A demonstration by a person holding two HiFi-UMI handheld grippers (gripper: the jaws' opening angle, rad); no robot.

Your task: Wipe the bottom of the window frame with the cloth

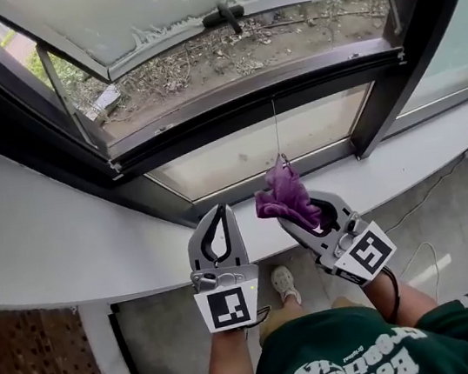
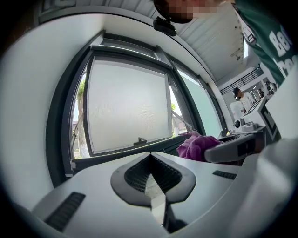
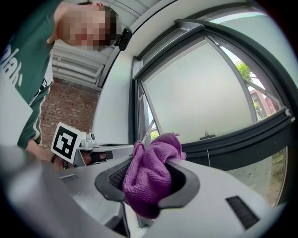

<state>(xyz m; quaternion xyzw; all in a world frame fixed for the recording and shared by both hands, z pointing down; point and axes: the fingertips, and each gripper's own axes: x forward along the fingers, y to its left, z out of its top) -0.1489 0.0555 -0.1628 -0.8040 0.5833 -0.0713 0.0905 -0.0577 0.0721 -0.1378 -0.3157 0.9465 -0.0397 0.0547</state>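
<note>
Nearest to me, both tools are held side by side at waist height, ahead of the sill (image 1: 42, 256).

1. The left gripper (image 1: 219, 216) is clenched on nothing. In its own view the left gripper (image 2: 150, 160) shows the ridged pads meeting at the tips with only a hollow behind them. I judge it is parked shut because this task needs one tool, and it stays clear of the working side.

2. The right gripper (image 1: 298, 215) is clamped on the cloth (image 1: 285, 198). In the right gripper view, the right gripper (image 3: 149, 186) has the cloth (image 3: 151, 176) bunched between the pads, with a loose wad standing proud of the tips. That overhang looks deliberate: fabric, not jaw, should meet the metal.

3. The cloth is in the air above the sill's far edge, apart from any surface as far as I can tell.

4. Beyond it lies the lower pane (image 1: 254, 148), then the dark bottom rail of the frame (image 1: 239, 106), which is the target. The sash (image 1: 170, 2) is swung outward, handle (image 1: 225, 16) at its lower edge, which leaves the rail exposed.

Wiping has not begun. The next move calls for reaching forward and up, and pressing the wad flat to the rail.
</note>
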